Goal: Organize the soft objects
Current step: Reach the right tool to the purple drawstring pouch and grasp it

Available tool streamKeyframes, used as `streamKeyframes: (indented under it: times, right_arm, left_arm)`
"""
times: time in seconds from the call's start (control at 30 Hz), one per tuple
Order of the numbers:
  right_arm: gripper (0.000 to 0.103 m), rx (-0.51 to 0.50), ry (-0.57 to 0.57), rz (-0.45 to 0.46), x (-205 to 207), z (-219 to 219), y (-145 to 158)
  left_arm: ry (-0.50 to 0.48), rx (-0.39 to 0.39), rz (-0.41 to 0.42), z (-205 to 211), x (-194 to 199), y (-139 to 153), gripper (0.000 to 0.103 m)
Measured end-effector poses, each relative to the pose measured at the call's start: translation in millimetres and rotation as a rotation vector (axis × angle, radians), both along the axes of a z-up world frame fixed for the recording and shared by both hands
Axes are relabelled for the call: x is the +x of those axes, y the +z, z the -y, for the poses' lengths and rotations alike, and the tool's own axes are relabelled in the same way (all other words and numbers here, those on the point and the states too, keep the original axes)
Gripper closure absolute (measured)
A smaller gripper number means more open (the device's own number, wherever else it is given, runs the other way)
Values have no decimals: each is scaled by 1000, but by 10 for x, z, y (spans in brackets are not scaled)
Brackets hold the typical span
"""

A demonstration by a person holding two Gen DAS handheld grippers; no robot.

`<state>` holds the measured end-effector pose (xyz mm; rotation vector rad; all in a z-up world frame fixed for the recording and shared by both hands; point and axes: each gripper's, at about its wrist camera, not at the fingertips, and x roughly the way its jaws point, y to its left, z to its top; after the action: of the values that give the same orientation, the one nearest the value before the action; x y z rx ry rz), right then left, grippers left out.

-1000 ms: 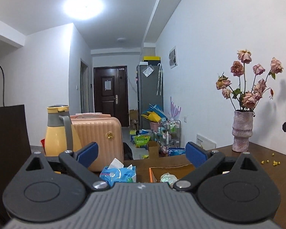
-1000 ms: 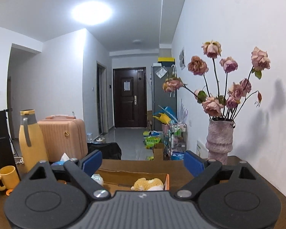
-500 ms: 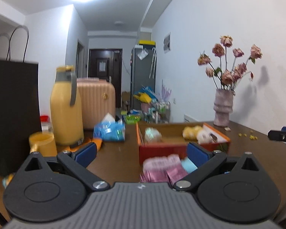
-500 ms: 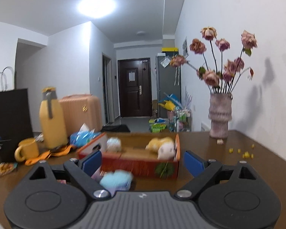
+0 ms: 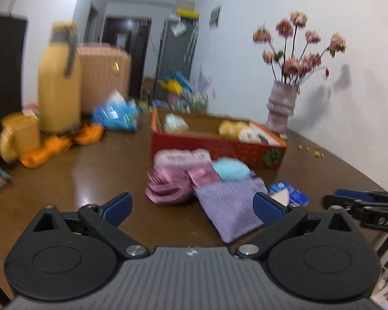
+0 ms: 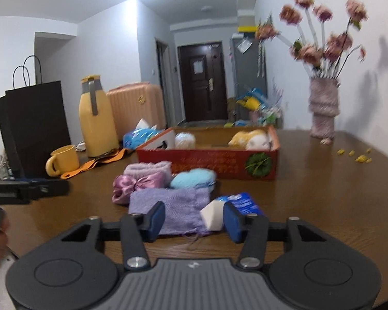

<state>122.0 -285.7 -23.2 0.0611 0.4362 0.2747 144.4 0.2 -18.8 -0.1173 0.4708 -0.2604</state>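
A heap of soft things lies on the brown table in front of a red cardboard box [image 6: 207, 161] [image 5: 214, 149]: a lilac knit cloth [image 6: 176, 204] [image 5: 227, 204], a pink satin scrunchie [image 6: 126, 184] [image 5: 166, 184], a pale blue fluffy ball [image 6: 192, 179] [image 5: 231, 169] and a folded pink towel [image 6: 147, 168] [image 5: 182, 156]. A yellow-white plush [image 6: 249, 139] sits in the box. My right gripper [image 6: 194, 221] hovers over the cloth's near edge, its jaws closing, with cloth and a tissue pack [image 6: 230, 206] in the gap and not pressed. My left gripper [image 5: 192, 206] stands wide open just short of the heap.
At the left stand a yellow flask [image 6: 97, 118], a yellow mug [image 6: 63, 160], an orange strap [image 6: 98, 164] and a black paper bag [image 6: 32, 126]. A vase of dried roses [image 6: 323, 111] stands at the back right, with yellow crumbs [image 6: 359, 156] near it.
Both views have dropped from the room and walls to the table and come closer to the heap. The right jaws have narrowed. The left jaws stay wide.
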Motion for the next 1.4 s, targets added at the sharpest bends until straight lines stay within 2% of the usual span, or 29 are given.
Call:
streamKeyframes:
  times: [0.13,0.3,0.37,0.43,0.5,0.6,0.67,0.7,0.73,0.8,0.9,0.97,1.03,1.1,1.13,1.2,1.33,1.4]
  right_arm:
    - [64,34,21,-74,320,-91,-203]
    - [66,117,23,-144,747,-100,-387]
    - [66,147,15,-167,902,-85,-449]
    - [70,145,-1,-180,1028,-69,-503]
    - [67,105,-48,-171,1105,-49,-525]
    - [63,9,-155,-123,1156,-55,-494]
    - [63,26,-145,-105,1179,-35,-463]
    - [62,50,-122,-99,1185,-29,-449]
    - [61,75,-88,-97,1199,-33,-439]
    - [53,92,-30,-118,1258,-59,-451]
    - [52,88,1,-156,1371,-119,-518]
    - [52,76,-3,-179,1424,-149,-557]
    - [56,55,1,-190,1404,-185,-568]
    - [74,44,15,-193,1316,-193,-572]
    - [78,39,25,-201,1265,-202,-570]
    - [90,23,18,-218,1152,-205,-578]
    - [87,65,22,-237,890,-171,-561]
    - [86,92,20,-217,787,-120,-499]
  left_arm:
    - [-61,-41,-99,140,315,-203,27]
    - [-59,-127,-185,232,716,-353,33]
    - [-69,-139,-211,279,847,-398,48]
    - [-85,-120,-245,312,950,-459,73]
    - [-84,-106,-281,302,1004,-519,82]
    - [-74,-107,-290,242,1012,-535,82]
    - [-70,-122,-288,200,1003,-493,81]
    - [-73,-141,-286,175,1001,-469,76]
    - [-83,-164,-287,159,998,-443,65]
    - [-116,-207,-289,156,990,-420,54]
    - [-149,-219,-314,251,1012,-447,51]
    - [-137,-206,-324,296,1031,-489,52]
    - [-130,-194,-332,305,1038,-520,70]
    - [-139,-197,-338,267,1025,-527,82]
    - [-134,-199,-339,234,1013,-526,87]
    - [-113,-189,-329,163,972,-517,92]
    - [-73,-206,-326,27,876,-505,90]
    - [-94,-232,-327,-14,828,-477,88]
